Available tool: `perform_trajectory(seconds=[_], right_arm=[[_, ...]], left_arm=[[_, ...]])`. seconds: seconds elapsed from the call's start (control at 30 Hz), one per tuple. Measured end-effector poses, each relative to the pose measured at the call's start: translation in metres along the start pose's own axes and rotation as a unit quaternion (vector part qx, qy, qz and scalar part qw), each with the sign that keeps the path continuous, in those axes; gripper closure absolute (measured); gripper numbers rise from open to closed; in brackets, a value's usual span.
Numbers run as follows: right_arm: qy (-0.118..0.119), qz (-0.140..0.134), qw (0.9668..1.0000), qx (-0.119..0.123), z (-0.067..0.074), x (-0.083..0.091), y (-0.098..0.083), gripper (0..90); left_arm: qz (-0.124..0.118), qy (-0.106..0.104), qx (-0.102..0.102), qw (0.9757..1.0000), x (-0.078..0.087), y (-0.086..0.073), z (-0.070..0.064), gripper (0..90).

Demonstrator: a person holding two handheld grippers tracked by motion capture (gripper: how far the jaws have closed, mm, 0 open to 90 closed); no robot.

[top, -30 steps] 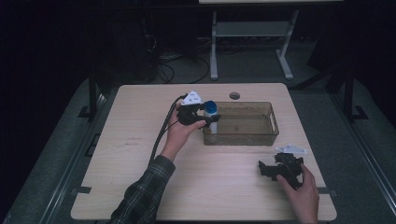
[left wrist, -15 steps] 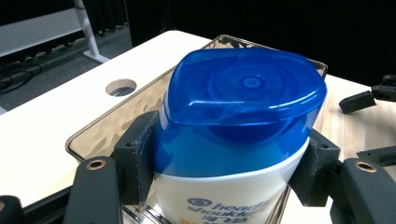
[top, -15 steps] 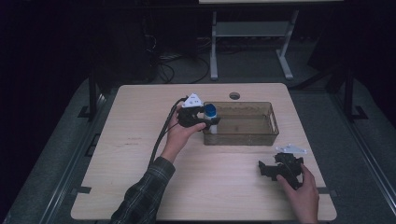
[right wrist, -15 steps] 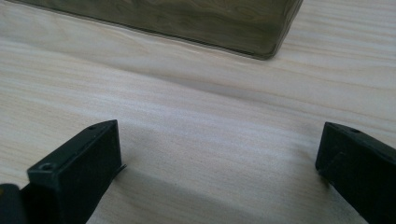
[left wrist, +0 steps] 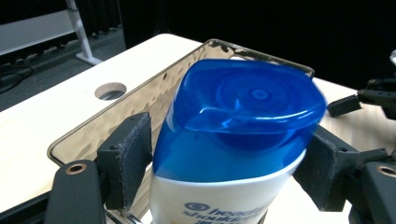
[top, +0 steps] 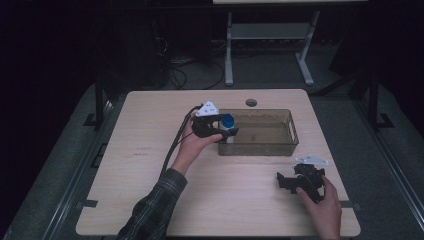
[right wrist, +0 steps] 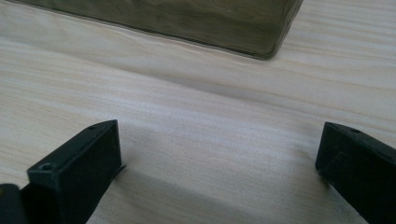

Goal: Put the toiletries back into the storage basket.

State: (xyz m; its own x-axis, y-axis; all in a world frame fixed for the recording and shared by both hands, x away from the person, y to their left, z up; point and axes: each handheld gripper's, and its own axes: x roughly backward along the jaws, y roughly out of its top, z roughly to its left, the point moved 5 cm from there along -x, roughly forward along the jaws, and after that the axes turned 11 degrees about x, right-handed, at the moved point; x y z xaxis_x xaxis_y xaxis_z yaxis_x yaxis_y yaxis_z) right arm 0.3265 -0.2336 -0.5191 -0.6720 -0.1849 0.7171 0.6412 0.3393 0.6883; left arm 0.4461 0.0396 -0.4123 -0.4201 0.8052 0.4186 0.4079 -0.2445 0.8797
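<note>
At the clear bin's (top: 292, 134) left end, the left tool (left wrist: 224, 163), just loosening, brackets the upright shampoo bottle (left wrist: 233, 140).

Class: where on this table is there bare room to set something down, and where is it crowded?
Bare wood lies left of the left gripper, and along the near edge of the table between both hands. Crowded: the clear bin where the shampoo bottle stands, and around the right gripper.

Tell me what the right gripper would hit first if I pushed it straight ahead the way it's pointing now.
Probably the near wall of the clear bin. The right gripper has open jaws with only bare table between them and that wall, though the depth is hard to judge.
</note>
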Motion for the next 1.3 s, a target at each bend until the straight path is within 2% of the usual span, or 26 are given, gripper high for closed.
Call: perform_trajectory(seconds=[0.13,0.43,0.97,1.3], right_arm=[[0.0,0.0,1.0,0.0,0.0,0.0,0.0,0.0],[0.0,0.0,1.0,0.0,0.0,0.0,0.0,0.0],[0.0,0.0,1.0,0.001,0.0,0.0,0.0,0.0],[0.0,0.0,1.0,0.001,0.0,0.0,0.0,0.0]], left_arm=[[-0.005,-0.001,0.006,1.0,0.003,0.001,0.0,25.1],[-0.009,0.001,0.005,0.9999,0.015,-0.004,0.0,25.2],[-0.01,0.022,0.001,0.9997,0.055,-0.02,0.003,25.7],[0.005,0.041,0.008,0.9991,0.082,-0.038,0.004,25.6]])
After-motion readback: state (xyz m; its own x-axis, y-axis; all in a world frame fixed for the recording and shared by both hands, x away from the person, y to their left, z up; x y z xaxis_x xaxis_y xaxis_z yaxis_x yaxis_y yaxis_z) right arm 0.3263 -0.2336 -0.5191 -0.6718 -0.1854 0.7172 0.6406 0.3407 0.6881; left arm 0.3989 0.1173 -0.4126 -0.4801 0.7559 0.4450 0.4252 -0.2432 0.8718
